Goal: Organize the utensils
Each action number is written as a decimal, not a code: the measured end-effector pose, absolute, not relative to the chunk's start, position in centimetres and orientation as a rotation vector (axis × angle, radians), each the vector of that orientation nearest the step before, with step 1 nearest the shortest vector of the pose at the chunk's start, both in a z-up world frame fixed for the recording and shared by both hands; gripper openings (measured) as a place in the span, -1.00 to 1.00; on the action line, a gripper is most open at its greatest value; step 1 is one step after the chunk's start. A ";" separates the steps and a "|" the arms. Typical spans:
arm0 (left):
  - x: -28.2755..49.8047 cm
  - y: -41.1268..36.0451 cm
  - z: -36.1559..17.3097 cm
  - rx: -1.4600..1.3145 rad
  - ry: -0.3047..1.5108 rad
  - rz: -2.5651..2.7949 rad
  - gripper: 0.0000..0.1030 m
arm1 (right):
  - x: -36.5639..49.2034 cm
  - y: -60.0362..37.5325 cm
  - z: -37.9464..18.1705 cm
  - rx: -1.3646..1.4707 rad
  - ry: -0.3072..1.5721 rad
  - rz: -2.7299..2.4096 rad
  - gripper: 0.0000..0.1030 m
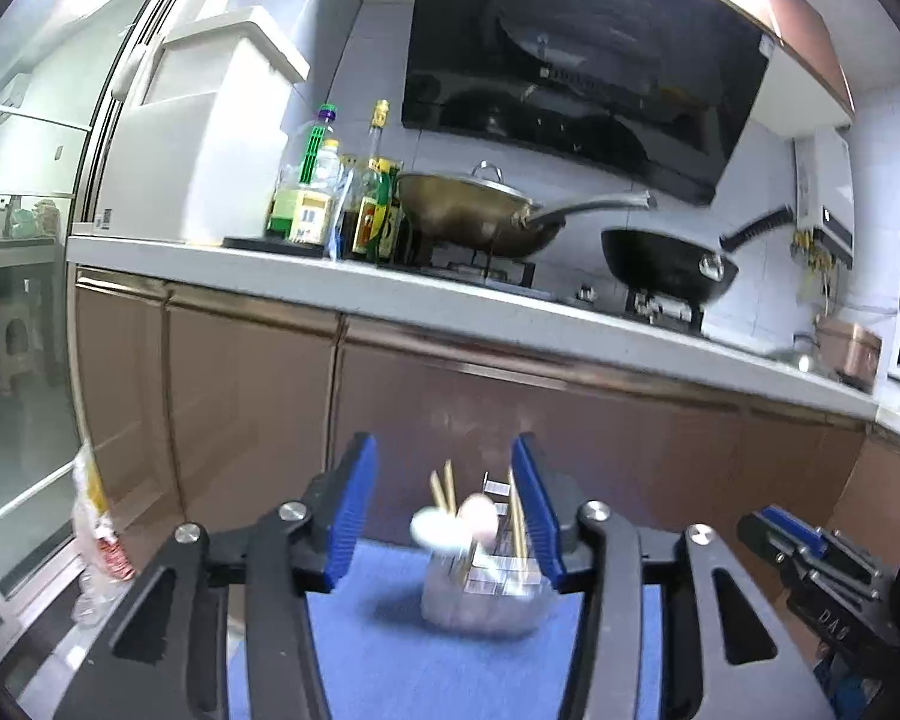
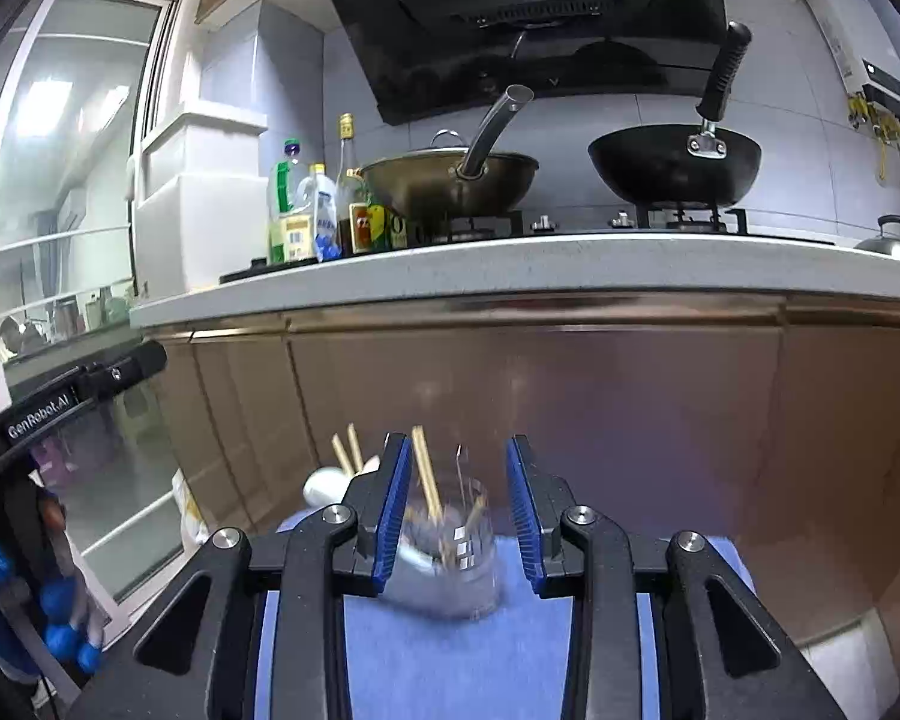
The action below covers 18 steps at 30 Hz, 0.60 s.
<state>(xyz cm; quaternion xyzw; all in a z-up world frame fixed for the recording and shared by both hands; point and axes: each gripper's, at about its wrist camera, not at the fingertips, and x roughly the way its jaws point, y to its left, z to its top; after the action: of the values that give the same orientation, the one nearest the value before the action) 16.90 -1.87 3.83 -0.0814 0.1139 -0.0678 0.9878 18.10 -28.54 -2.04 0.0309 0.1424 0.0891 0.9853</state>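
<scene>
On the blue mat [image 1: 384,648] over the tabletop, we see our left tool [image 1: 444,516] part open, its blue pads apart, gripping nothing. Framed between them stands the clear holder [image 1: 480,597] with chopsticks [image 1: 441,489] and white spoons [image 1: 438,531]. Our right tool [image 2: 459,510] is likewise part open and empty, the same holder [image 2: 450,576] beyond its pads.
</scene>
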 end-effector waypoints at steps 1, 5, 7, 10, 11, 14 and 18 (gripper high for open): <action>16.3 -1.9 3.6 -0.153 0.245 -0.129 -0.12 | 17.1 -28.6 -2.4 0.060 0.300 0.175 -0.31; 12.8 -1.9 2.5 -0.108 0.298 -0.106 -0.08 | 13.8 -28.7 -3.5 0.053 0.332 0.159 -0.14; 11.3 -1.9 2.2 -0.101 0.308 -0.098 -0.04 | 12.5 -28.7 -4.0 0.048 0.350 0.152 -0.07; 9.2 -2.2 2.1 -0.075 0.313 -0.074 0.06 | 10.3 -28.5 -4.6 0.033 0.373 0.141 0.10; 8.5 -2.3 2.1 -0.067 0.312 -0.073 0.12 | 9.5 -28.4 -4.8 0.022 0.379 0.137 0.17; 6.6 -2.5 2.4 -0.046 0.307 -0.068 0.17 | 8.1 -28.2 -4.9 0.003 0.387 0.130 0.33; 5.1 -2.8 2.9 -0.022 0.302 -0.066 0.32 | 6.0 -28.2 -4.5 -0.014 0.375 0.111 0.65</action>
<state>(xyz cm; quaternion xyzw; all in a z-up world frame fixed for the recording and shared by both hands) 5.10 -2.78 2.93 -0.0109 0.1504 -0.0326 0.9880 5.98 -28.20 -4.47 -0.0067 0.1863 0.0550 0.9809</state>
